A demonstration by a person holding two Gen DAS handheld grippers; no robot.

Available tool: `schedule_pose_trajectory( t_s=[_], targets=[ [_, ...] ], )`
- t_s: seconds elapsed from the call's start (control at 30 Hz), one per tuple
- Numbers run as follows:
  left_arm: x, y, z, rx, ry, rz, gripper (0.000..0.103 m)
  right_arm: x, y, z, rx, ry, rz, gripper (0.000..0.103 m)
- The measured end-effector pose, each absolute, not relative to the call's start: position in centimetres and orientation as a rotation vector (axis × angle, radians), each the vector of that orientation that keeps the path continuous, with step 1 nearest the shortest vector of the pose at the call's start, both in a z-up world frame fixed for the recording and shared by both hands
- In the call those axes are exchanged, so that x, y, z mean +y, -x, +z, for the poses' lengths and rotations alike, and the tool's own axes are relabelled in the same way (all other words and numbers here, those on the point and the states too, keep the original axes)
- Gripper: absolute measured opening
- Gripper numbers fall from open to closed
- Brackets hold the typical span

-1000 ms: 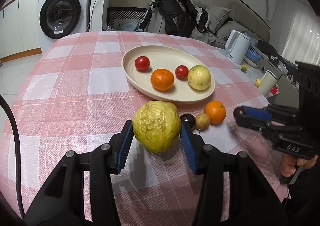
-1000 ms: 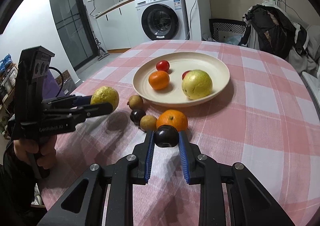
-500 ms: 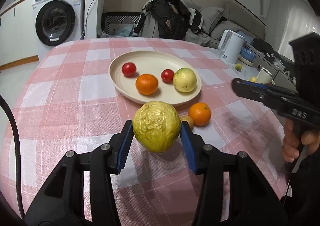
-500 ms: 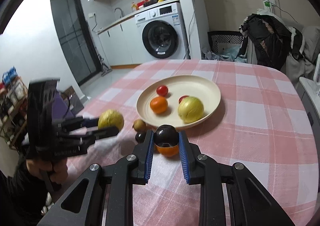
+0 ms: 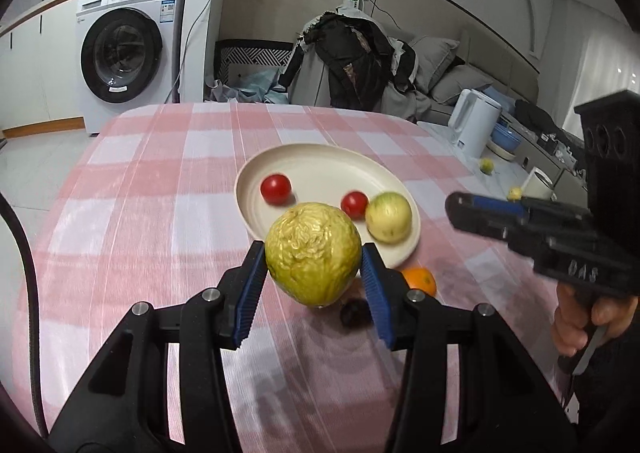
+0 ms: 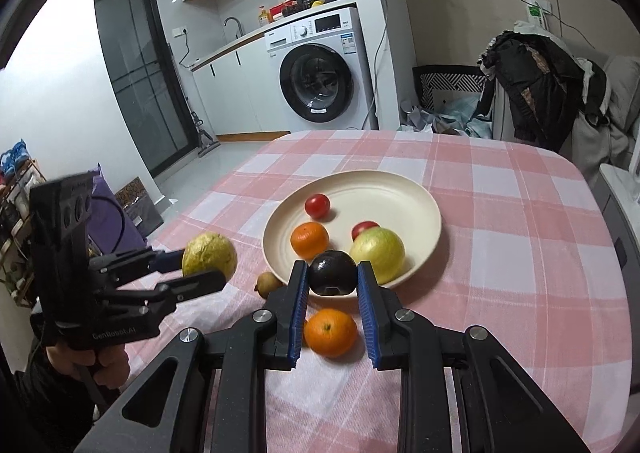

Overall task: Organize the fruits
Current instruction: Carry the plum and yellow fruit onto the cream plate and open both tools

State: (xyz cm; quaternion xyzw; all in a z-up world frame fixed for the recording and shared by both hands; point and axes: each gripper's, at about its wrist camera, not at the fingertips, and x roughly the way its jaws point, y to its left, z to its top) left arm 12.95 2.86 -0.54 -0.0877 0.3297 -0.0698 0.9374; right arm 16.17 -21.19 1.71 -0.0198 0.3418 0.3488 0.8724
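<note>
**Tongs loaded, both fruits on the way to the plate**

Left tongs [image 5: 314,265] are clamped on a wrinkled, yellow-green, roundish fruit [image 5: 313,253], its blue pads pressed against both flanks and the fruit held clear of the pink-and-white checked counter [image 5: 132,221]. Right tongs [image 6: 333,277] are closed tight on a small, dark purple, glossy round fruit [image 6: 333,273], also carried in the air.

The step in hand looks like the carry: two fruits gripped, neither yet set down. The cream oval plate [image 6: 404,189] lies at twelve o'clock from both tongs, already holding two small red tomatoes [image 6: 317,205], a mandarin orange [image 6: 309,239] and a pale green-yellow apple-like fruit [image 6: 378,255]. From the right wrist view the dark fruit hangs just over the plate's six o'clock rim; the wrinkled fruit is off at nine o'clock, short of the plate.

Loose on the counter at six o'clock from the plate are a second orange [image 6: 330,332] and a small brownish fruit [image 6: 269,284].

Next, each fruit needs a bare patch of plate; the free room is toward twelve and three o'clock. Lower gently before letting go, since round fruit would roll and knock the tomatoes.
</note>
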Motion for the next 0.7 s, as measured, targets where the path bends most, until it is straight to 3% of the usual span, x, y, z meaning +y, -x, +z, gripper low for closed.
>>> schedule_pose_trajectory(
  t_s=[0.7],
  targets=[
    [3.8, -19.4, -3.6, 0.704, 0.139, -0.111, 0.045, -16.7, -18.9, -0.8, 0.764, 0.107, 0.706, 0.025]
  ],
)
